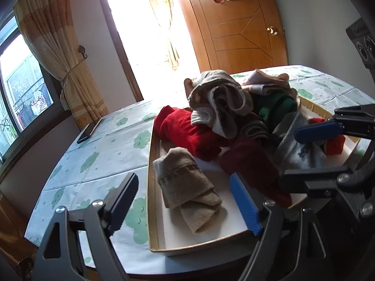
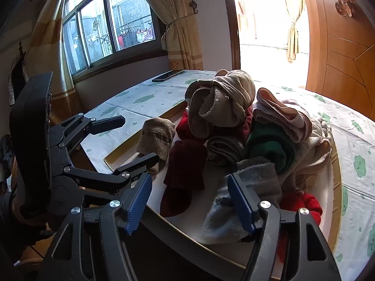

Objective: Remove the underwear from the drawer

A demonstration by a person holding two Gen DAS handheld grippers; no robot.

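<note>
Lying heaped in the far half of the drawer (image 1: 153, 234): the underwear (image 2: 222, 100), a grey-beige bundle on top of the pile, with a pink-and-cream piece (image 2: 281, 114) just beside it. Below and around these, packed close: a green roll (image 2: 271, 149), a striped grey roll (image 2: 222, 149), a bright red roll (image 1: 185, 128), a dark red sock (image 2: 185, 161), a grey cloth (image 2: 248, 187) and a small red knit (image 2: 302, 203) at the near right corner. Apart from the heap, alone on the bare white floor of the drawer, a tan sock (image 1: 187, 187).

Sitting out on the worktop (image 1: 98, 164) rather than in any cabinet, probably so both claws can come at it from the near end. Nothing lifted out yet, by the look of it.

Left claw (image 1: 185, 201) spread wide, straddling the drawer's left wall, one pad outside over the cloud-print cloth, the other inside next to the tan sock; nothing pinched. Right claw (image 2: 189, 203) also spread, empty, its right pad resting against the grey cloth without clamping it. Both angled downward toward the pile, seemingly poised to choose a piece.

Farther off on the worktop, a dark phone (image 1: 89, 130), well apart from the drawer.
</note>
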